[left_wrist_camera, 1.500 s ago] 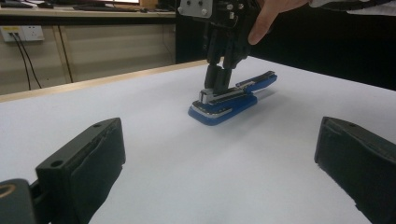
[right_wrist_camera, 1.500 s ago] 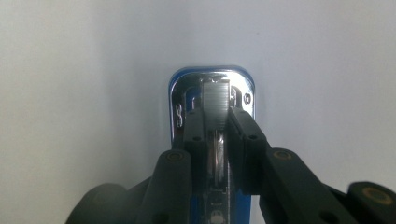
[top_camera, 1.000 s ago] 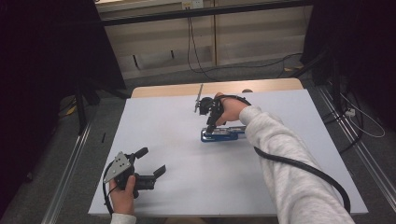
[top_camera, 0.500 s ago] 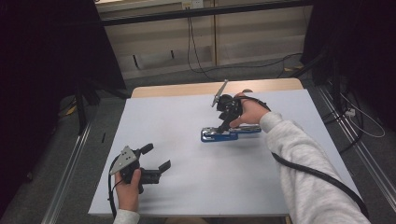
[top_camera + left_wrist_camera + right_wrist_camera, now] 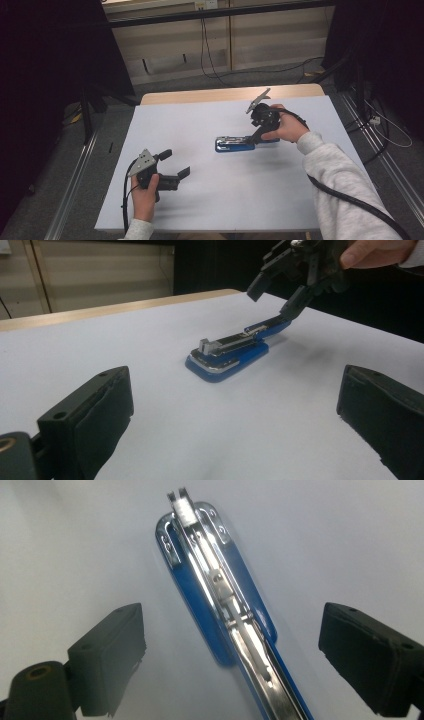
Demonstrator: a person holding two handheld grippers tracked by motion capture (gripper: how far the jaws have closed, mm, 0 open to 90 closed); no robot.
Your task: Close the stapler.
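Observation:
A blue stapler (image 5: 234, 144) lies on the white table (image 5: 210, 200) a little right of centre. Its top is swung back, so the bare metal staple channel (image 5: 215, 580) shows. My right gripper (image 5: 256, 134) hangs over the stapler's rear end, tilted down at it, with its jaws wide open on either side of the stapler (image 5: 200, 645). In the left gripper view the stapler's (image 5: 225, 352) blue rear part rises toward the right gripper's (image 5: 277, 295) lower jaw; I cannot tell if they touch. My left gripper (image 5: 175, 163) sits open near the front left, empty and aimed at the stapler.
A wooden strip (image 5: 225, 93) runs along the table's far edge. Beyond it are a wall panel and floor cables (image 5: 215, 60). Metal rails (image 5: 75, 185) flank the table on both sides. The right gripper's black cable (image 5: 350, 200) trails along the sleeve.
My right gripper has moved right along the stapler toward its rear end. My left gripper has crept forward and to the right. The stapler base has stayed put.

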